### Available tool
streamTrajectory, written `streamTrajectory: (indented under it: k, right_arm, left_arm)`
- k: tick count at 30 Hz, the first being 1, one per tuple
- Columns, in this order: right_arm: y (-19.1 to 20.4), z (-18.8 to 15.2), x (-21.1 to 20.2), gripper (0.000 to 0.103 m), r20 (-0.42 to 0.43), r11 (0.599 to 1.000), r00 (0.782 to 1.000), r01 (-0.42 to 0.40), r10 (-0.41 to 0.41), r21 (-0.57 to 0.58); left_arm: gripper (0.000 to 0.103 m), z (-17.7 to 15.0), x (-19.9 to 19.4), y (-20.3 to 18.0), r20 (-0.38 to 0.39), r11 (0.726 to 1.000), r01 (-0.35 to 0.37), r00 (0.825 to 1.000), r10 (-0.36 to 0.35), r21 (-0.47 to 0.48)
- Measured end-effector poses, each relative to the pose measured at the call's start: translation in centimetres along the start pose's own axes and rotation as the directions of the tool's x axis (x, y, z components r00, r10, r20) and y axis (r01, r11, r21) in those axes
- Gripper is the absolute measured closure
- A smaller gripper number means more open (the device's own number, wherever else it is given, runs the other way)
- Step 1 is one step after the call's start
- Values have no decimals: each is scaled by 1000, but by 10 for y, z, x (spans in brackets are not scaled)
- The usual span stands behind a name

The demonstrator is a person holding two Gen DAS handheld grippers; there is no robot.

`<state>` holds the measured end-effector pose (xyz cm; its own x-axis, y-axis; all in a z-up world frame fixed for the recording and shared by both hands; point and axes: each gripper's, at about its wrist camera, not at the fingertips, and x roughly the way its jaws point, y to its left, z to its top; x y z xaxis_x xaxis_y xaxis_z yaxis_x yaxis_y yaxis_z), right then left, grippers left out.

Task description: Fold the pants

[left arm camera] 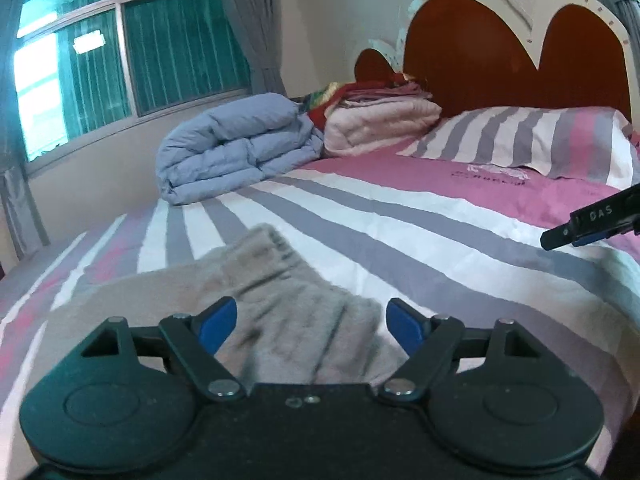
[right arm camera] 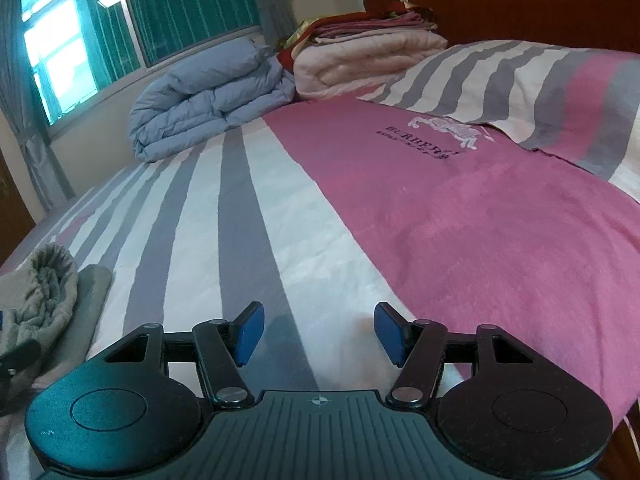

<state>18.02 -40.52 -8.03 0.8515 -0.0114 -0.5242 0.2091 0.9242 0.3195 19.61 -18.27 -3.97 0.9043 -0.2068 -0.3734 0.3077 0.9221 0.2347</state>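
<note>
The grey-beige pants (left arm camera: 280, 280) lie bunched and blurred on the striped bed sheet (left arm camera: 400, 216), right in front of my left gripper (left arm camera: 311, 326). Its blue pads stand wide apart over the cloth and do not press on it, so it is open. In the right wrist view the pants (right arm camera: 44, 292) show at the far left edge with a ribbed waistband, well apart from my right gripper (right arm camera: 318, 334). That gripper is open above bare sheet (right arm camera: 248, 240) with nothing between its fingers. One of its black fingers (left arm camera: 588, 224) pokes in at the right of the left wrist view.
A folded blue duvet (left arm camera: 236, 148) and a stack of pink quilts (left arm camera: 380, 120) sit at the far side of the bed. A striped pillow (left arm camera: 532, 140) lies before the brown headboard (left arm camera: 480, 52). A window (left arm camera: 120, 64) and grey curtains are at the left.
</note>
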Motion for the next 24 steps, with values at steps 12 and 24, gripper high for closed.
streamTrajectory:
  k: [12, 24]
  right_arm:
    - [54, -1, -25, 42, 45, 997, 996, -83, 83, -9]
    - [176, -22, -25, 42, -17, 919, 922, -388, 388, -67]
  left_arm:
    - [29, -40, -84, 99, -2, 976, -195, 981, 196, -94]
    - [40, -78, -114, 164, -81, 946, -229, 973, 216, -231]
